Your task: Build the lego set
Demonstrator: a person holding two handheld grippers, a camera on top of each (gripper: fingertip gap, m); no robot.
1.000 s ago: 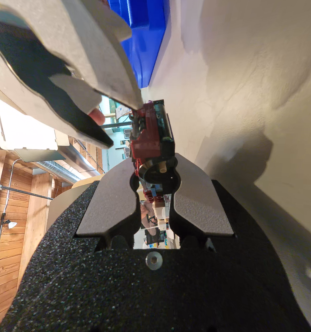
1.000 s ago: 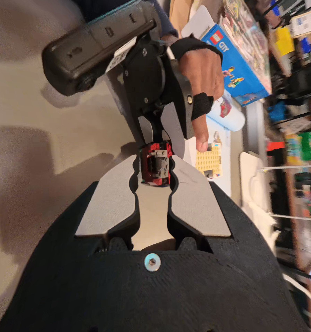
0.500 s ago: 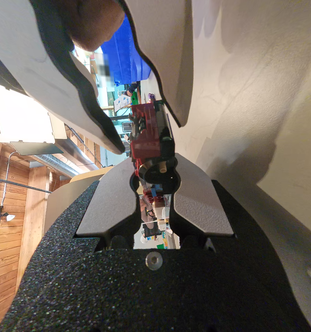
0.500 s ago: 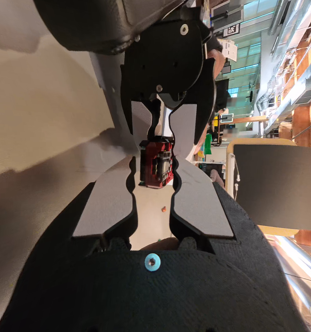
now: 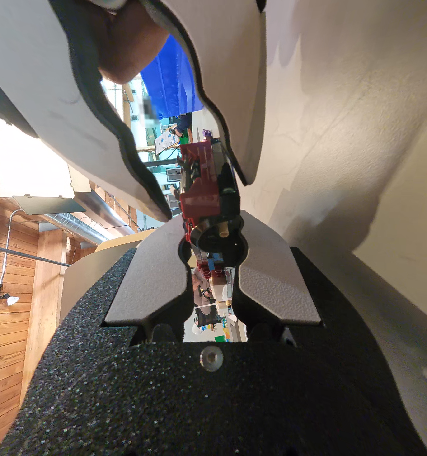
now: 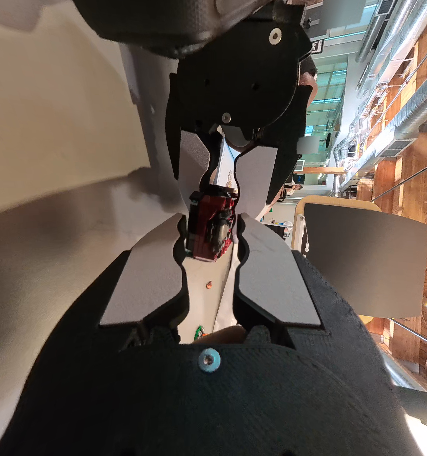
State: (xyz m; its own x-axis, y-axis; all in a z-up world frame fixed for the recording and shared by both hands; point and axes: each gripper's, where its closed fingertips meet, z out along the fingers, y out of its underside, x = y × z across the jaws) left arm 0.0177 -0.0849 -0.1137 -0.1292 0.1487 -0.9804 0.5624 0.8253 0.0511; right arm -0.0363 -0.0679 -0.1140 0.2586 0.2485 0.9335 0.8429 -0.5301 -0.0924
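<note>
The left gripper (image 5: 213, 234) is clamping the black round end of a small dark-red and black toy-brick model (image 5: 205, 192), its two grey textured fingers (image 5: 158, 266) pressing on either side of that end. The model is being held up in the air, clear of the pale beige tabletop (image 5: 355, 123), which is filling the right side of the left wrist view. The far end of the model is sitting between the jaws of the right gripper (image 6: 211, 232), which is facing the left one head-on. The right jaws are standing apart around the model: in the left wrist view one of their fingers (image 5: 143, 187) is plainly clear of the red side, while the other is lying close along the black side, and contact there cannot be told. In the right wrist view a narrow gap is showing between the model and the right-hand finger (image 6: 264, 271).

Beyond the grippers, a blue box (image 5: 173, 88) is lying on the tabletop, and a small orange piece (image 6: 209, 285) and a green piece (image 6: 199, 330) are resting on the white surface below the right jaws. A wood-panelled wall (image 5: 10, 296) and a silver duct (image 5: 74, 224) are showing behind.
</note>
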